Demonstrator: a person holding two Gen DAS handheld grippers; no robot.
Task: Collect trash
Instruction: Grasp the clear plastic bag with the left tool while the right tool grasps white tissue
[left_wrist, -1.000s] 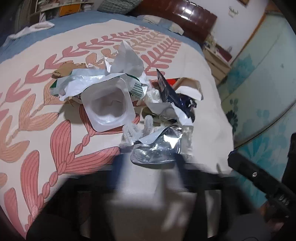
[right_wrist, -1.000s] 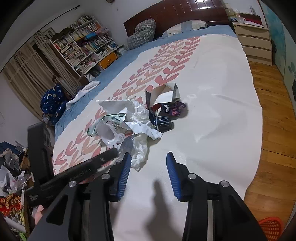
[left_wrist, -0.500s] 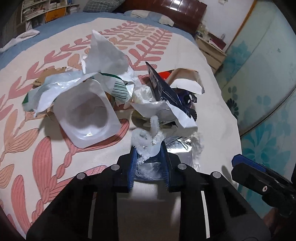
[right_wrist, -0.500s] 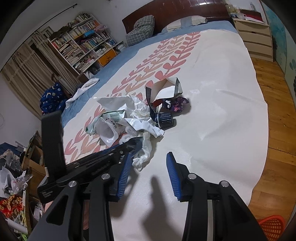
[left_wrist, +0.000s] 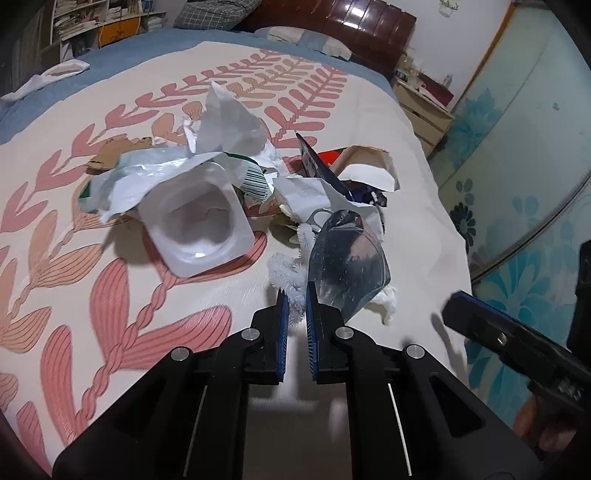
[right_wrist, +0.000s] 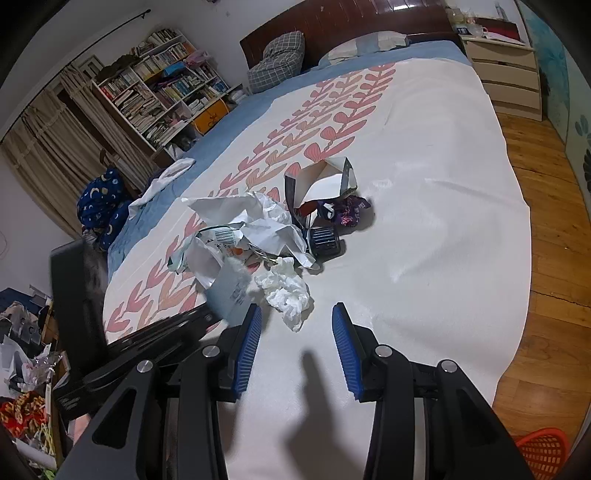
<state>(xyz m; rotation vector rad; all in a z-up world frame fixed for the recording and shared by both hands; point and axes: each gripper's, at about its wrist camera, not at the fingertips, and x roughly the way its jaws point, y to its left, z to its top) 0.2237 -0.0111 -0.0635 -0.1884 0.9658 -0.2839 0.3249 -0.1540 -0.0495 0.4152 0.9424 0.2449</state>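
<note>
A heap of trash lies on the bedspread (left_wrist: 110, 258): a white plastic cup (left_wrist: 199, 225), crumpled paper (left_wrist: 229, 122), torn cardboard (left_wrist: 365, 162) and a dark blue wrapper (left_wrist: 317, 166). My left gripper (left_wrist: 295, 295) is shut on a white fuzzy pipe cleaner (left_wrist: 291, 273) and a silver foil wrapper (left_wrist: 347, 258), lifted a little off the bed. My right gripper (right_wrist: 295, 325) is open and empty, just short of a crumpled white tissue (right_wrist: 284, 291). The heap (right_wrist: 266, 229) and a small black ribbed cup (right_wrist: 325, 242) show in the right wrist view.
An orange-red basket (right_wrist: 543, 454) stands on the wooden floor (right_wrist: 546, 221) at the bed's right. A bookshelf (right_wrist: 159, 96) and curtains lie beyond the left side. Pillows (right_wrist: 277, 62) and a dark headboard are at the far end, a nightstand (right_wrist: 506, 77) beside them.
My left gripper closed on the pipe cleaner and foil wrapper and raised them toward the camera. The right gripper stayed open and barely moved.
</note>
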